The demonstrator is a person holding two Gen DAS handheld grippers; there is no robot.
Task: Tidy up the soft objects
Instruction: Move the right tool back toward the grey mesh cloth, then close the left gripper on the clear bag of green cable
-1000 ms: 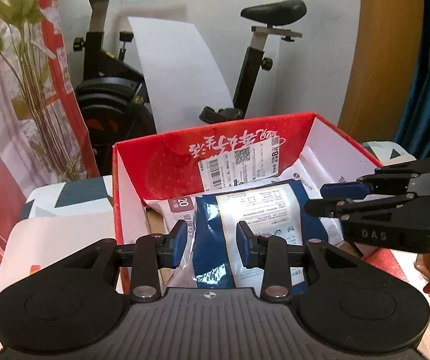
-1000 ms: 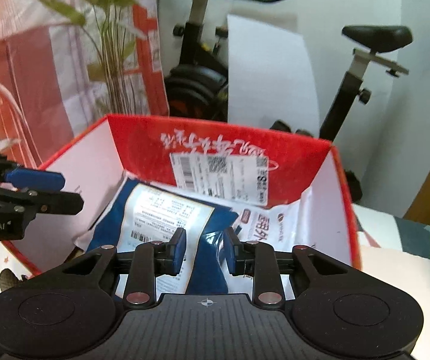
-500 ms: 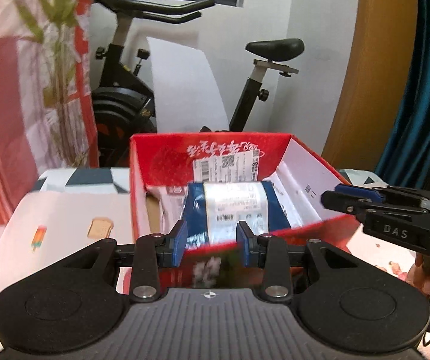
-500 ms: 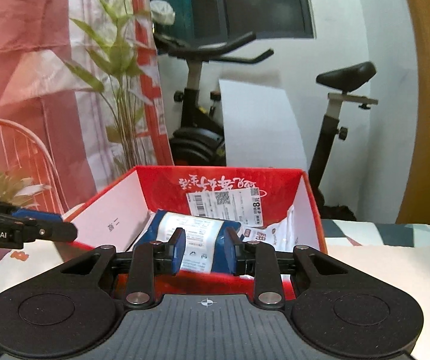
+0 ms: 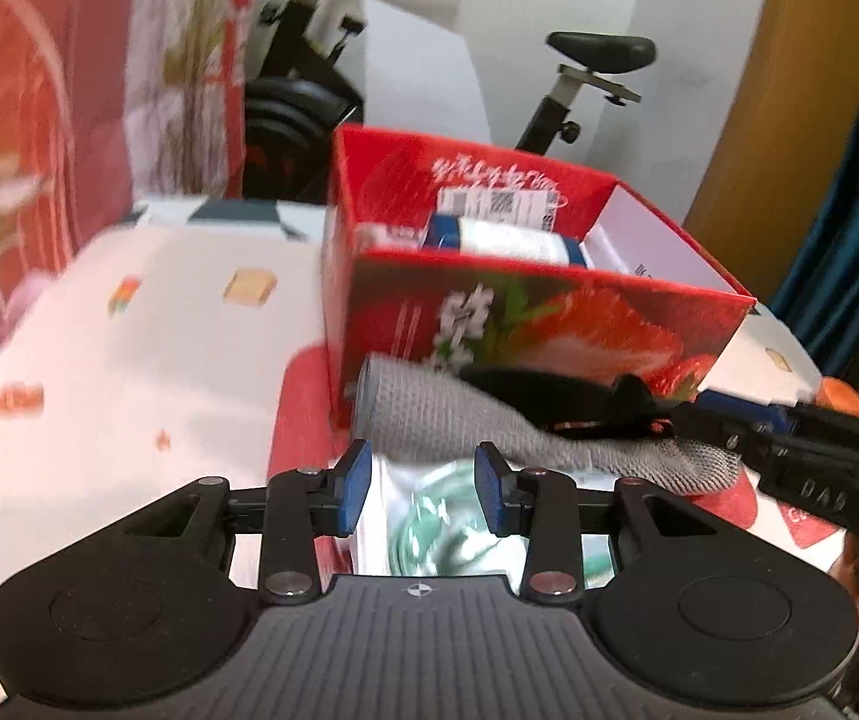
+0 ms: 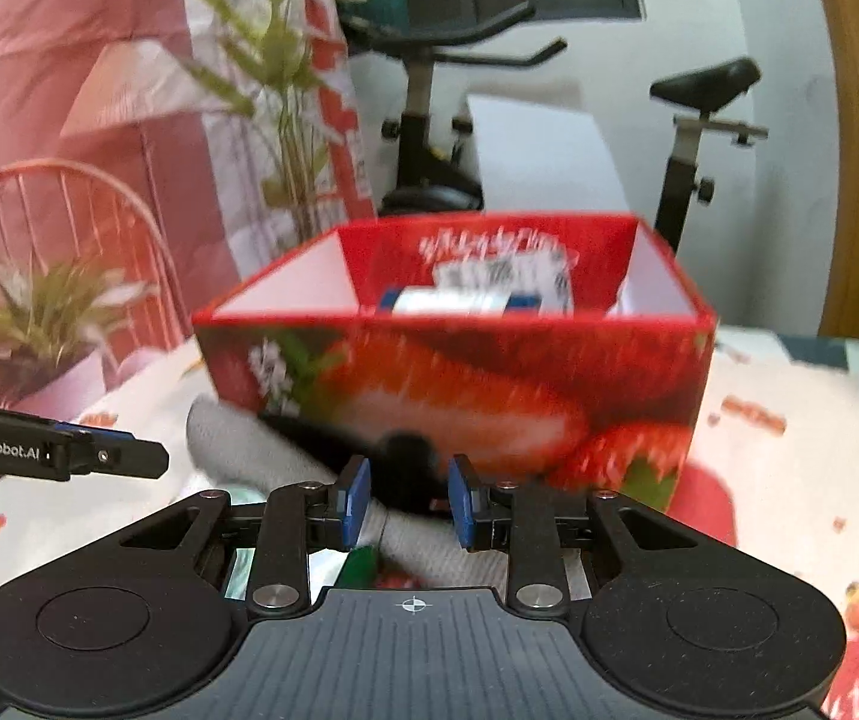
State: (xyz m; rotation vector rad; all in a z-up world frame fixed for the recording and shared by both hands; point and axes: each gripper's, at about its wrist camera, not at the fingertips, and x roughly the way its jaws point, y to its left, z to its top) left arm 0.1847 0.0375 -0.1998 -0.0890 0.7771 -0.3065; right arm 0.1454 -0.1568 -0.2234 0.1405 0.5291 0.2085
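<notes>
A red strawberry-print box [image 5: 549, 324] [image 6: 459, 384] stands on the table with a blue-and-white packet [image 5: 507, 240] [image 6: 459, 300] lying inside. In front of the box lies a grey knitted cloth [image 5: 429, 420] [image 6: 231, 444] with a black item [image 5: 549, 396] [image 6: 405, 462] on it. A white-and-green packet [image 5: 441, 528] lies nearer, below my left gripper [image 5: 420, 483] [image 6: 147, 459]. That gripper is open and empty. My right gripper [image 6: 408, 495] [image 5: 723, 414] hovers over the grey cloth and black item, open, gripping nothing.
The table has a white cloth with small prints [image 5: 129, 360]. Behind the box stands an exercise bike [image 5: 597, 54] [image 6: 429, 120]. A potted plant [image 6: 39, 312] and an orange wire chair [image 6: 69, 210] are at the left, a blue curtain [image 5: 849, 180] at the right.
Both grippers have drawn back from over the box's inside to its near side. The blue-and-white packet stays in the box. The grey cloth and black item have come into view.
</notes>
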